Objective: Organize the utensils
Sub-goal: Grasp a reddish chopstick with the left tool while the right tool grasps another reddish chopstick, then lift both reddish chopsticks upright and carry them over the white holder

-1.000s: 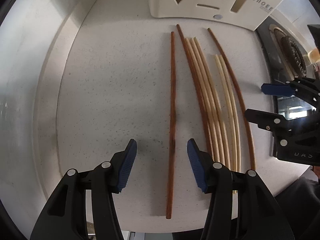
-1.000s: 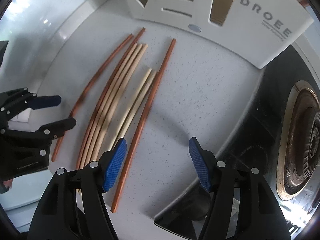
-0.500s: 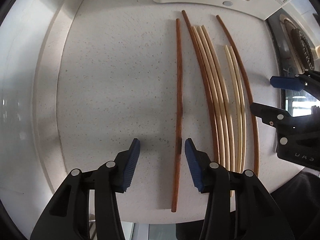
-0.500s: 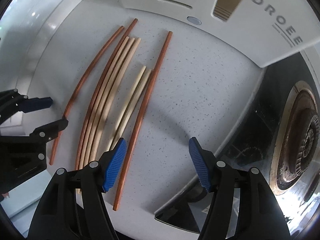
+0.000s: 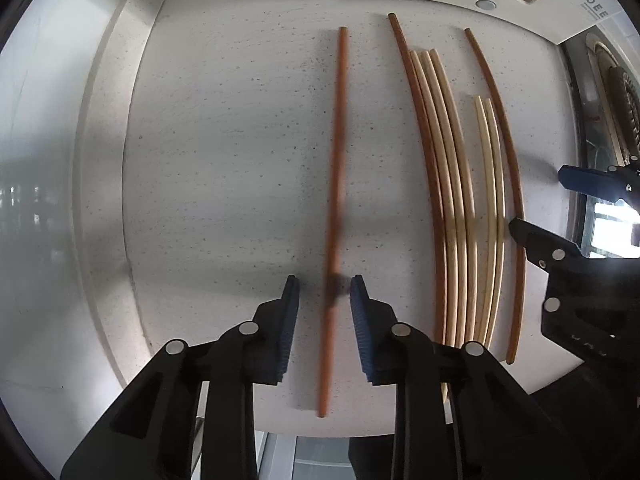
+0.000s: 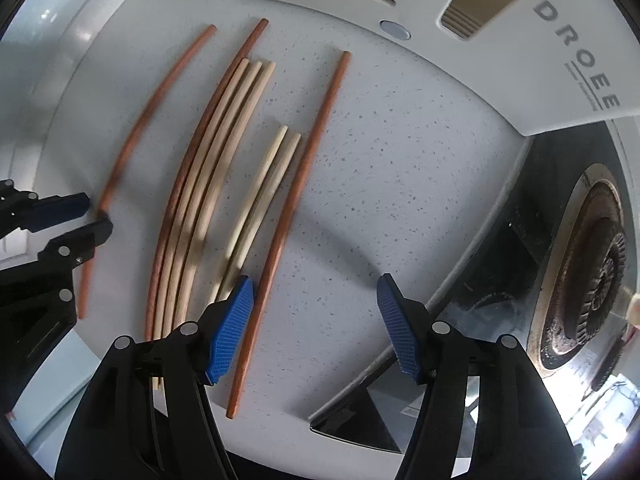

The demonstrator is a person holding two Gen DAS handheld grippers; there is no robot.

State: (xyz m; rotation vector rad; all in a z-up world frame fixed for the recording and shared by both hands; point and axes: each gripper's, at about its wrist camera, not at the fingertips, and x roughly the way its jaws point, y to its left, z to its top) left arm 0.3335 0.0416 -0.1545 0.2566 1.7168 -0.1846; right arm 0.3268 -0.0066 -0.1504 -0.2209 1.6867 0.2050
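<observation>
Both grippers point straight down over the speckled white counter (image 5: 224, 160).

Left gripper (image 5: 325, 294): jaws have just been closing, and they straddle the lone reddish-brown chopstick (image 5: 339, 168) about two-thirds of the way down its length. A narrow gap shows on each side, so the pads are not on it yet. That stick lies flat, apart from the rest, its near tip just short of the counter's front edge.

Right gripper (image 6: 316, 300): jaws wide apart, nothing gripped. Its left pad (image 6: 232, 320) sits over the lower ends of the two short pale chopsticks (image 6: 264, 196), with the outer brown chopstick (image 6: 308, 176) just inside the gap.

In between is a bundle of three tan chopsticks (image 6: 208, 184) with one brown chopstick (image 6: 188, 168) tight against them. All are thin round wooden rods, smooth and tapered, lying roughly parallel.

At the counter's back edge is a white plastic holder (image 6: 500, 60) with slot cutouts and "DROEE" lettering. A black hob with a rusty burner ring (image 6: 592, 264) is on the right side.
</observation>
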